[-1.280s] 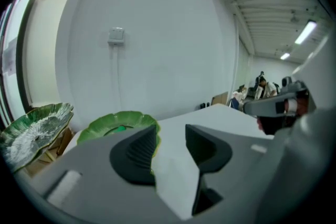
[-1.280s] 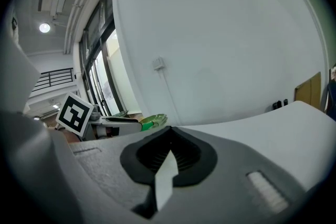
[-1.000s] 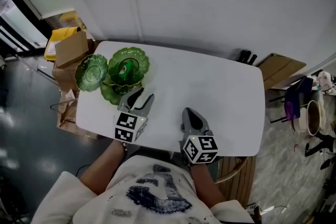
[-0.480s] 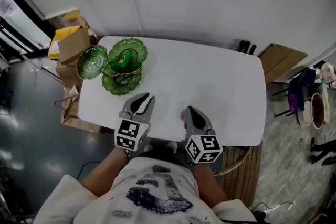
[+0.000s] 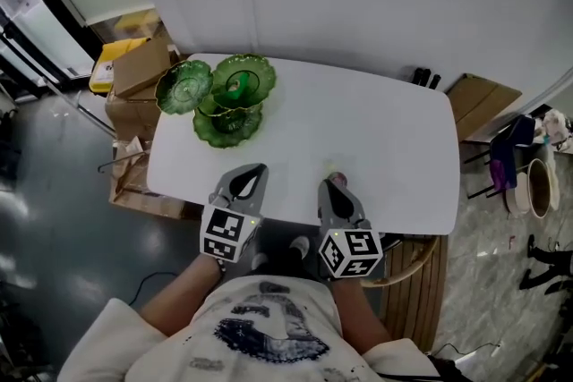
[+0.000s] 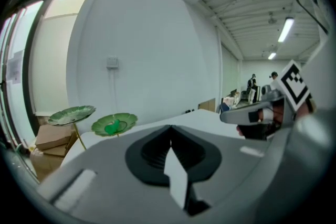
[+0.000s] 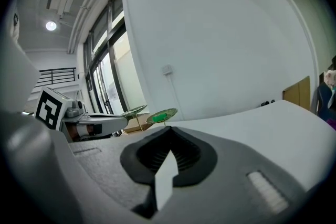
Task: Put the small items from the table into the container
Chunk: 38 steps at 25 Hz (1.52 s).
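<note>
Left tool (image 5: 256,170) jaws together (nothing held), right tool (image 5: 332,185) likewise

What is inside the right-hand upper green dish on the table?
One small bright green item lies in the green dish; its kind is unclear. That dish overlaps the lower dish, hiding part of its inside.

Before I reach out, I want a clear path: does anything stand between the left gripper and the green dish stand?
Nothing visible does. Only bare white table lies between the left gripper, shut and empty near the table's near edge, and the green dish stand at its far left corner.
</note>
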Available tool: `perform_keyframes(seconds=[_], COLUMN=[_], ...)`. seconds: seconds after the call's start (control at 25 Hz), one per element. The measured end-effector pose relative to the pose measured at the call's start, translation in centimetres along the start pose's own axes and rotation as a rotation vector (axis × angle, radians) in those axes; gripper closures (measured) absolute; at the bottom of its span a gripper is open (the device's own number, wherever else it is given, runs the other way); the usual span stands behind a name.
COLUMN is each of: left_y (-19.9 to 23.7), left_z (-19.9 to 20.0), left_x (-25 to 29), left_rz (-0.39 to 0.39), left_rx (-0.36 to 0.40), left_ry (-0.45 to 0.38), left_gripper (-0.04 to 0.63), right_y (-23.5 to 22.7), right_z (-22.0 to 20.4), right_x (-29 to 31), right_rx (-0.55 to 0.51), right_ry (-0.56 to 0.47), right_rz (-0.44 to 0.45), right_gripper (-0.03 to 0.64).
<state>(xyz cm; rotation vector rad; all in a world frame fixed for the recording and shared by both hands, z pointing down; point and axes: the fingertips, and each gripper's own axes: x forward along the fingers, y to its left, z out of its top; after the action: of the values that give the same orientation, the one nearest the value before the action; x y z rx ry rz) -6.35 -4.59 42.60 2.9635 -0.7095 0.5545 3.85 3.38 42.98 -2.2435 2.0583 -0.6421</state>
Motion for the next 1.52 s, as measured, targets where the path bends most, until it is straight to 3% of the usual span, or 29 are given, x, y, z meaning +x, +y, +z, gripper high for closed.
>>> perform_keyframes(seconds=[0.28,0.6,1.16,1.52], left_y=[1.7,2.7,2.0,0.7], left_z=[-1.6,-3.0,-2.8,-3.8], left_x=[-6.6,-10.4,-11.4,-9.2], left_rz=[0.005,0.024,0.011,-0.039], left_rx=[-0.017,-0.031,-0.030,-0.031], left_ry=[-0.021,-0.045,-0.070,-0.020], left_gripper=[0.606,0.606,0.606,0.606], right_y=[6.1,9.8,10.3,8.5], right_z=[-1.1,-2.3,-2.2,-2.5], right_x=[-1.7,-3.6,-5.2,-5.3], right_rx=[-0.036,-0.055,-0.064,-0.046], right_ry=[-0.016,-0.029,-0.045,-0.028], right_rz=[-0.003,-0.016,-0.040,-0.071], right_gripper=[0.620,0.620,0.620,0.620])
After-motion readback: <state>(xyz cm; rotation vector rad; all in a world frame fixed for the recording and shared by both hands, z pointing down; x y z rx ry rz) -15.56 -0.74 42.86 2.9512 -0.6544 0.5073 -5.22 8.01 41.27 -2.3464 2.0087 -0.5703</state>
